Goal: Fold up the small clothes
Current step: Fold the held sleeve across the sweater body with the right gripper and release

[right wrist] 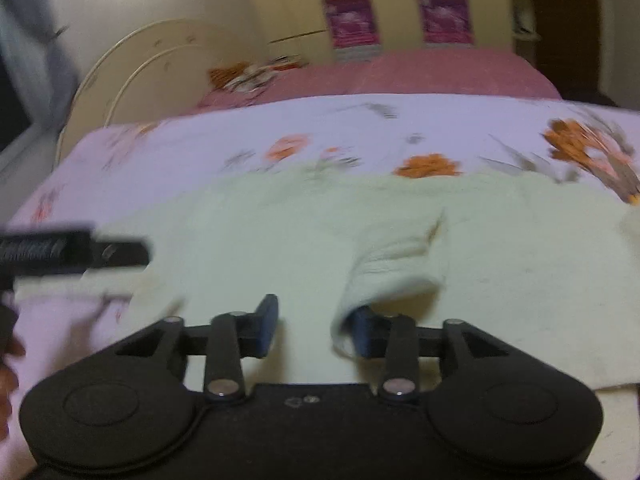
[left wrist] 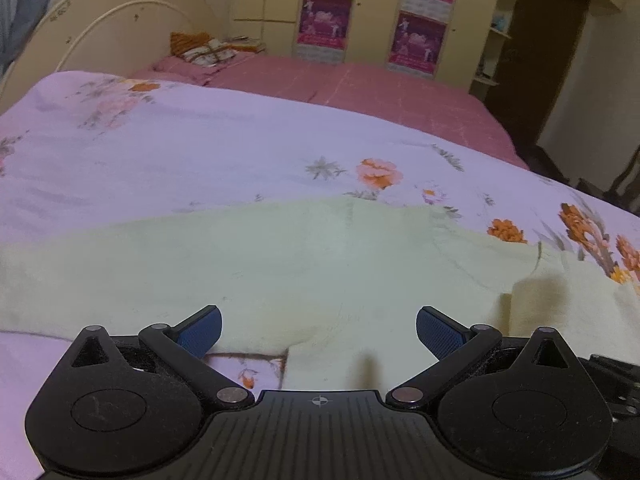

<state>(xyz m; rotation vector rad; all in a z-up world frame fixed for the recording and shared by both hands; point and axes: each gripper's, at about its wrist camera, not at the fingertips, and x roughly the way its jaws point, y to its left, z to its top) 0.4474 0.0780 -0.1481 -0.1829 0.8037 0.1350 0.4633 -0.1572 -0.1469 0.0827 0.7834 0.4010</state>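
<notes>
A pale yellow-green small garment (left wrist: 280, 260) lies spread flat on a lilac floral sheet (left wrist: 180, 152). My left gripper (left wrist: 319, 320) hovers over its near edge, jaws wide apart, nothing between the blue pads. In the blurred right wrist view the same garment (right wrist: 260, 232) has a raised fold (right wrist: 396, 264) that drapes onto the right pad of my right gripper (right wrist: 314, 312). Its jaws stand partly apart with a gap between them, and the pads do not press on the cloth. The left gripper (right wrist: 72, 252) shows as a dark blur at the left edge.
Beyond the sheet lies a pink bedspread (left wrist: 360, 84) with a pile of folded cloths (left wrist: 212, 50) by the cream headboard (left wrist: 120, 28). A wardrobe with posters (left wrist: 324, 20) stands behind, and a dark doorway (left wrist: 548, 60) at the right. A hand (right wrist: 8, 360) shows at the left edge.
</notes>
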